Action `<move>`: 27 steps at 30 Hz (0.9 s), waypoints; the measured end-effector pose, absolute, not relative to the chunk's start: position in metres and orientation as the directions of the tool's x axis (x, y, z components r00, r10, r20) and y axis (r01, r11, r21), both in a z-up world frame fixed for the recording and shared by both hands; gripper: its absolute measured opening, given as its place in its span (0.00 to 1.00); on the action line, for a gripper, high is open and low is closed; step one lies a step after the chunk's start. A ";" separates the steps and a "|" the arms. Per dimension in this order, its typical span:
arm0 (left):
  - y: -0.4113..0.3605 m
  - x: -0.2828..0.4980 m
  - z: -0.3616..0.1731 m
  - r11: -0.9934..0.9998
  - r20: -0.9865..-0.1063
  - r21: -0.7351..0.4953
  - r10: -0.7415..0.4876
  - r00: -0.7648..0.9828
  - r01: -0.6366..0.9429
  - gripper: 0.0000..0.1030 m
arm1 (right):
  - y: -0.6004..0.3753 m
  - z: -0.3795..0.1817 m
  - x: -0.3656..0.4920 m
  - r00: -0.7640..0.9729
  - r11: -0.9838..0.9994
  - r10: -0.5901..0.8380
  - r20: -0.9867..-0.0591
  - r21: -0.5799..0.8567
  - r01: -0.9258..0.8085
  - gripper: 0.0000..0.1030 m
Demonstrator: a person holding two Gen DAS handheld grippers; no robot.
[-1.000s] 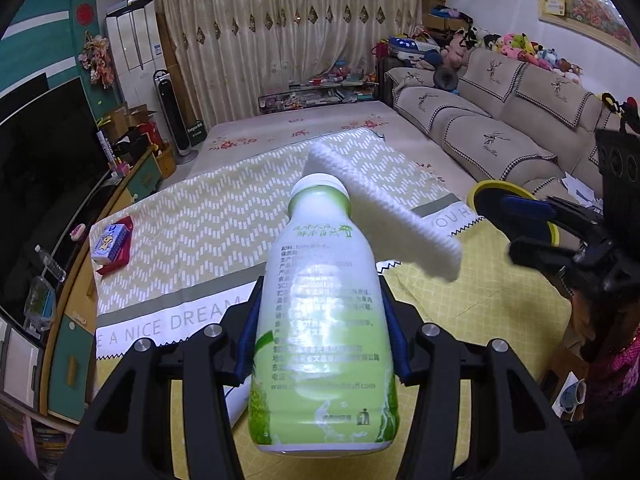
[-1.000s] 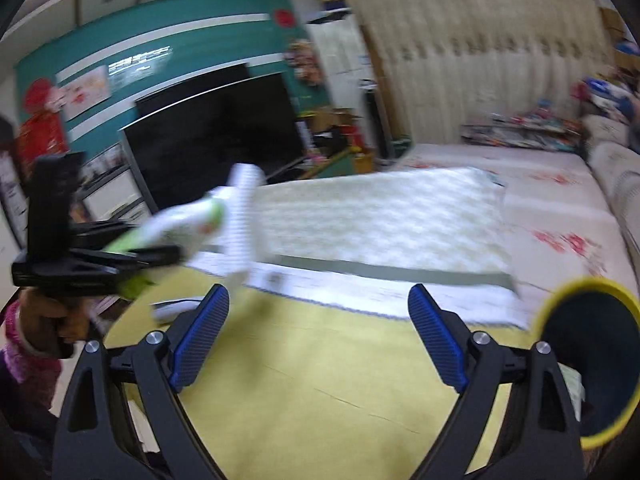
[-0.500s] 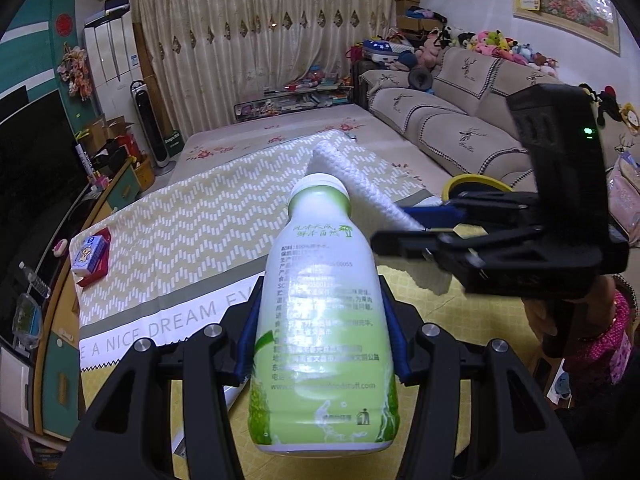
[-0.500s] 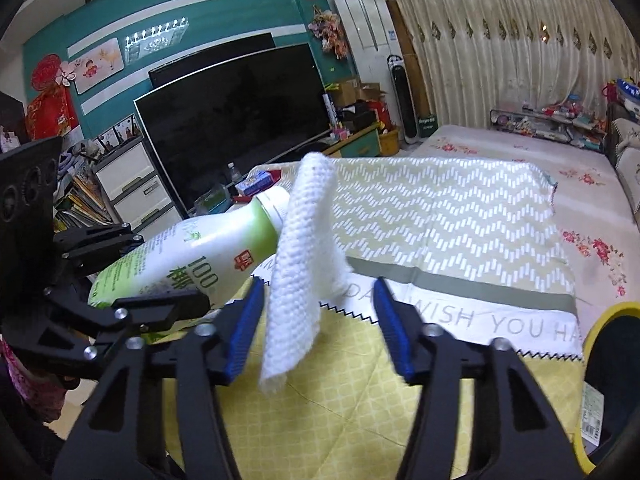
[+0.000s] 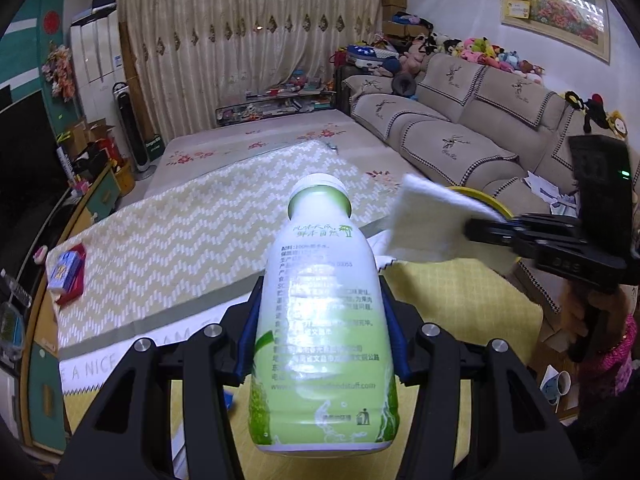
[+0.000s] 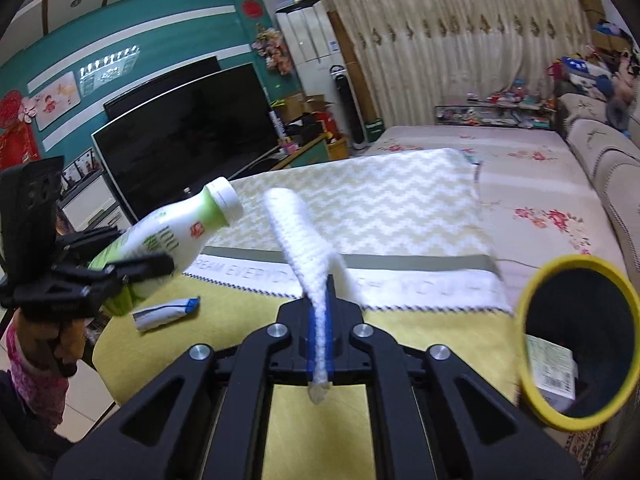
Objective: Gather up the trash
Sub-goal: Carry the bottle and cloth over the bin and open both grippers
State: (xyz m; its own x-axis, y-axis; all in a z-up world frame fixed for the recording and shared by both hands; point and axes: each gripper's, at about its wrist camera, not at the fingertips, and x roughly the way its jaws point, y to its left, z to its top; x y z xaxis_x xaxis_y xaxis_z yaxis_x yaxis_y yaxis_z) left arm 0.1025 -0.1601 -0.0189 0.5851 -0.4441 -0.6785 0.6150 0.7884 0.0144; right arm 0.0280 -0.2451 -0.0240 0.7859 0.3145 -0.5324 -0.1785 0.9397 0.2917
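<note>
Living room, yellow-covered surface (image 6: pixel 420 332). Left hand-held gripper (image 5: pixel 326 320) clamps green bottle (image 5: pixel 324 320). Right hand-held gripper (image 6: pixel 320 320), just closed, pinches white cloth (image 6: pixel 300 236). Yellow-rimmed bin (image 6: pixel 524 300) near right: carry cloth over rim before releasing.

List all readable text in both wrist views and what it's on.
"E A NICE": white band of the zigzag mat, left wrist view.
"REAM EVERY" and "YOU": same band, right wrist view, blurred.
"100": front of the green bottle.
"...foodstuff.com": bottle's back label.
Chinese print on the bottle, the sticker in the yellow-rimmed bin and the blue-ended wrapper: too small or blurred.
</note>
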 end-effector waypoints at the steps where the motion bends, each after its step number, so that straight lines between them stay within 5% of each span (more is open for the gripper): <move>1: -0.168 0.105 -0.018 0.778 -0.678 0.012 -0.455 0.577 0.628 0.50 | -0.251 -0.021 0.020 0.796 0.943 0.301 -0.526 0.286 -0.168 0.03; 15: -0.357 0.112 -0.040 0.502 -0.712 -0.059 -0.627 0.316 0.863 0.50 | -0.383 0.004 -0.091 0.885 0.949 -0.058 -0.461 0.250 0.192 0.04; 25: -0.517 0.142 -0.100 0.445 -0.792 -0.119 -0.582 0.186 0.888 0.50 | -0.422 -0.006 -0.116 0.876 0.921 -0.132 -0.463 0.270 0.281 0.04; 27: -0.534 0.145 -0.108 0.448 -0.793 -0.112 -0.578 0.192 0.887 0.56 | -0.424 -0.005 -0.117 0.875 0.918 -0.138 -0.463 0.272 0.289 0.04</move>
State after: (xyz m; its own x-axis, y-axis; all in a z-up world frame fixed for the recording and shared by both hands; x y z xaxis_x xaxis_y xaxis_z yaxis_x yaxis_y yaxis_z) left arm 0.1453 -0.5343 -0.1081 0.1923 -0.5780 -0.7931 0.8868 0.4484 -0.1118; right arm -0.1172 -0.4238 -0.0052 0.8755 -0.1382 -0.4631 0.2886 0.9181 0.2717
